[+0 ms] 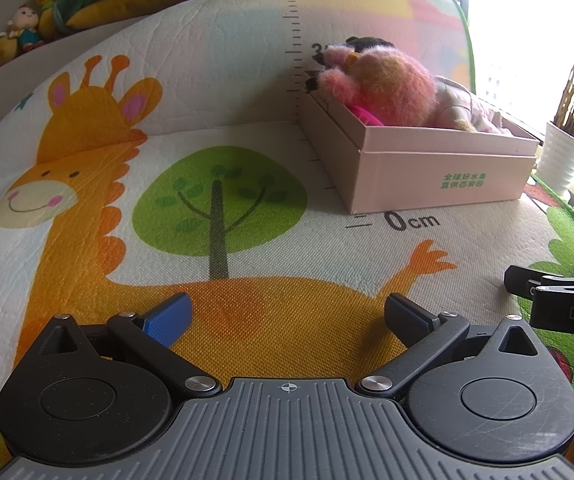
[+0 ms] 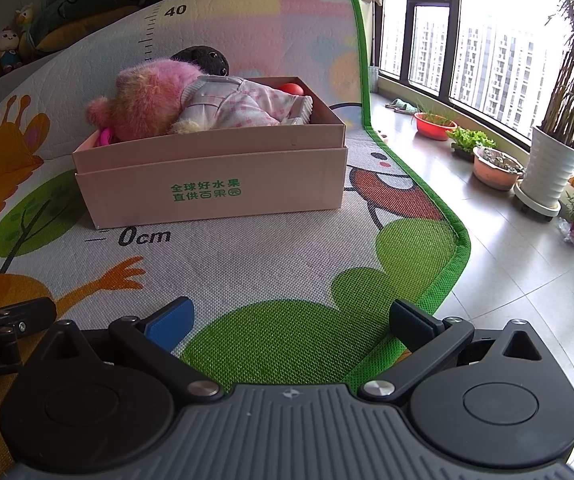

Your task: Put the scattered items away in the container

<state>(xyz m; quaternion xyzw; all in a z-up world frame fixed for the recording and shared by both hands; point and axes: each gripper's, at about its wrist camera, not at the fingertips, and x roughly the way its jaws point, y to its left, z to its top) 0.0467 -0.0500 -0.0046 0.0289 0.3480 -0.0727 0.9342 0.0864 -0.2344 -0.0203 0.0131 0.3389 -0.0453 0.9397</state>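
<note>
A pale pink cardboard box [image 1: 439, 168] [image 2: 215, 188] with green print stands on the play mat. Inside lie a fluffy pink and orange plush toy [image 1: 383, 76] [image 2: 151, 96], a doll in a pink checked coat [image 2: 239, 100] [image 1: 463, 108], a black plush [image 2: 207, 60], a red ball [image 2: 291, 89] and a magenta item [image 1: 363, 114]. My left gripper [image 1: 287, 316] is open and holds nothing, low over the giraffe print, well short of the box. My right gripper [image 2: 291, 320] is open too, over the green patch near the mat's edge.
The cartoon play mat [image 1: 227, 200] [image 2: 287, 264] covers the floor and curves up behind the box. Its green border [image 2: 447, 240] meets a tiled floor with plant pots [image 2: 495, 168] and a white planter [image 2: 547, 176] by the windows. Stuffed toys [image 1: 27, 28] sit on a back ledge.
</note>
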